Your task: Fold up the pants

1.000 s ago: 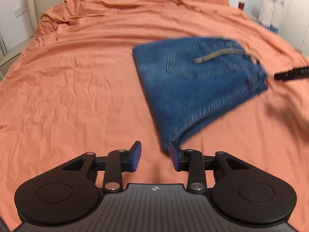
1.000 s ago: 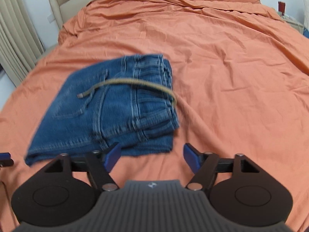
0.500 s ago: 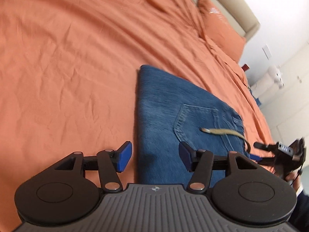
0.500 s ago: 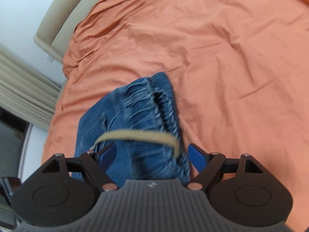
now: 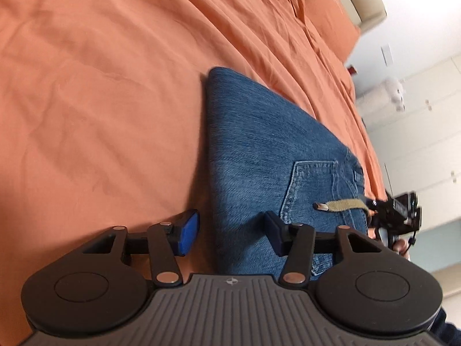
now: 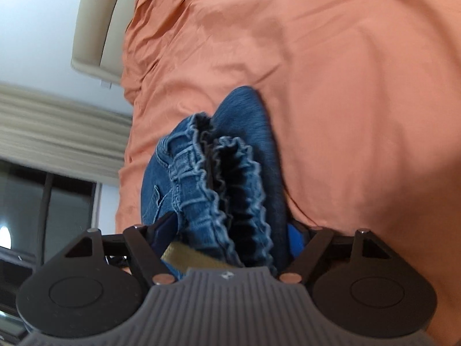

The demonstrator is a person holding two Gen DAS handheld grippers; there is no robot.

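Observation:
Folded blue jeans [image 5: 259, 155] lie on the orange bedsheet [image 5: 100, 86], with a back pocket and a tan drawstring [image 5: 341, 205] showing. My left gripper [image 5: 232, 232] is open, its jaws straddling the folded edge of the jeans at their near end. My right gripper [image 6: 227, 236] is open, tilted sideways, with the stacked elastic waistband layers [image 6: 219, 178] and the tan drawstring [image 6: 190, 259] between its jaws. The right gripper also shows in the left wrist view [image 5: 397, 210] at the far side of the jeans.
The bed fills both views, with an orange pillow [image 5: 331, 5] and a beige headboard [image 6: 95, 28] at its head. White cupboards [image 5: 426, 121] stand beyond one side; curtains [image 6: 57, 127] and a dark window [image 6: 43, 207] beyond the other.
Both grippers have dropped low, rolled sideways and closed in on the jeans. The left now straddles the folded edge and the right now has the waistband between its jaws.

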